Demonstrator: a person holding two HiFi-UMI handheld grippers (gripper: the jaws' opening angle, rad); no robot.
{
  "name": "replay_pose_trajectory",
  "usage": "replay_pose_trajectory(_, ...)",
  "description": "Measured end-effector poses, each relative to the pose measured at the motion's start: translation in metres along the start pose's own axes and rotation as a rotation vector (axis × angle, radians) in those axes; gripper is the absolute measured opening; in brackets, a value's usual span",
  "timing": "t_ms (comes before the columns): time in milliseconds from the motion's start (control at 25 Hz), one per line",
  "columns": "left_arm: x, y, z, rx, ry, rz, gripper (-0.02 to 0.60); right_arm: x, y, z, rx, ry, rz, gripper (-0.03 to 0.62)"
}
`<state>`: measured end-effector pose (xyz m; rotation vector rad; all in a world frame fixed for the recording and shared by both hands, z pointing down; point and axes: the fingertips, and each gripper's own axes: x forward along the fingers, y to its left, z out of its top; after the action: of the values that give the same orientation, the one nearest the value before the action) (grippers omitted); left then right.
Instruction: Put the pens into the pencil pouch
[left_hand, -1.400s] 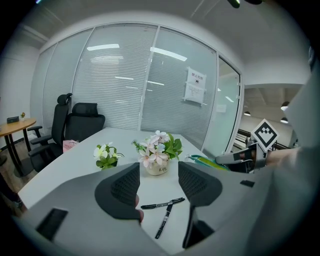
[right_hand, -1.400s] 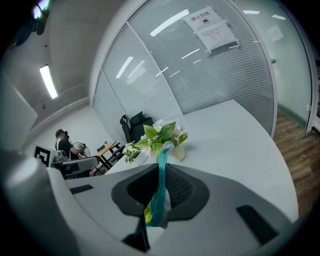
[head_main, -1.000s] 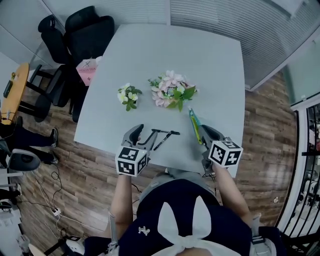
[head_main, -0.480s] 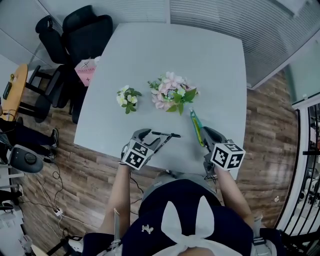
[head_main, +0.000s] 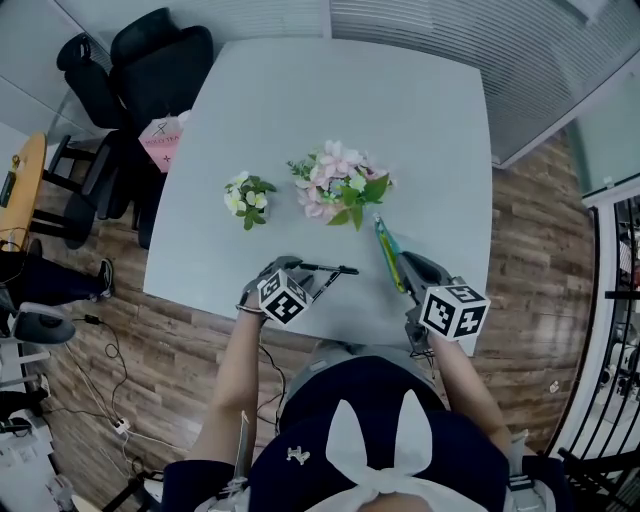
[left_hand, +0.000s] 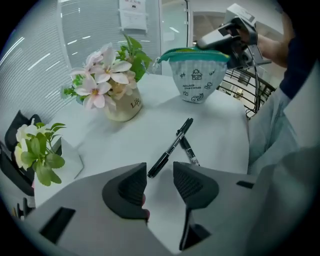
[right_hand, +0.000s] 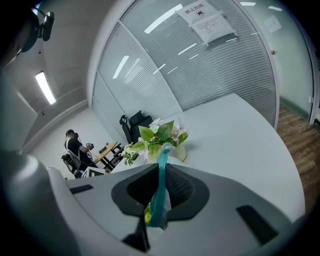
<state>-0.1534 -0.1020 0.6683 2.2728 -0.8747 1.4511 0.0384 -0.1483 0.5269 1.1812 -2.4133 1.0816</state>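
Observation:
Two black pens (head_main: 326, 275) lie crossed on the grey table (head_main: 400, 120) near its front edge. In the left gripper view the longer pen (left_hand: 172, 146) lies over the shorter one (left_hand: 189, 150). My left gripper (head_main: 300, 277) points steeply down at them. Its jaws are closing, and the longer pen's near end lies just ahead of the gap of the left gripper (left_hand: 159, 181), untouched by the pads. The pencil pouch (head_main: 389, 254), white with a teal zip rim (left_hand: 196, 80), hangs open from my right gripper (head_main: 406, 277), which is shut on the pouch rim (right_hand: 161, 180).
A pot of pink flowers (head_main: 340, 185) stands mid-table, and a small white-flowered plant (head_main: 245, 196) stands left of it. Black office chairs (head_main: 150, 60) and a pink box (head_main: 160, 140) sit beyond the table's left edge. A person stands far off in the right gripper view.
My left gripper has sunk toward the pens and rolled, so its marker cube looks smaller and turned, and its jaws have narrowed. The right gripper and pouch have not moved.

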Motion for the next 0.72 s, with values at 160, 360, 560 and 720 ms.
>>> replay_pose_trajectory(160, 0.009, 0.001, -0.003, 0.024, 0.031, -0.018, 0.179, 0.001, 0.001, 0.0, 0.019, 0.005, 0.002, 0.044)
replay_pose_trajectory(360, 0.017, 0.002, -0.009, 0.014, 0.07, -0.064, 0.164, 0.002, 0.001, 0.003, 0.025, 0.012, 0.004, 0.044)
replay_pose_trajectory(560, 0.016, -0.002, -0.009, -0.008, 0.065, -0.098, 0.131, 0.002, -0.001, 0.003, 0.037, 0.015, 0.001, 0.044)
replay_pose_trajectory(720, 0.015, -0.007, -0.006, 0.009, 0.051, -0.101, 0.102, 0.003, -0.002, 0.004, 0.038, 0.014, 0.0, 0.044)
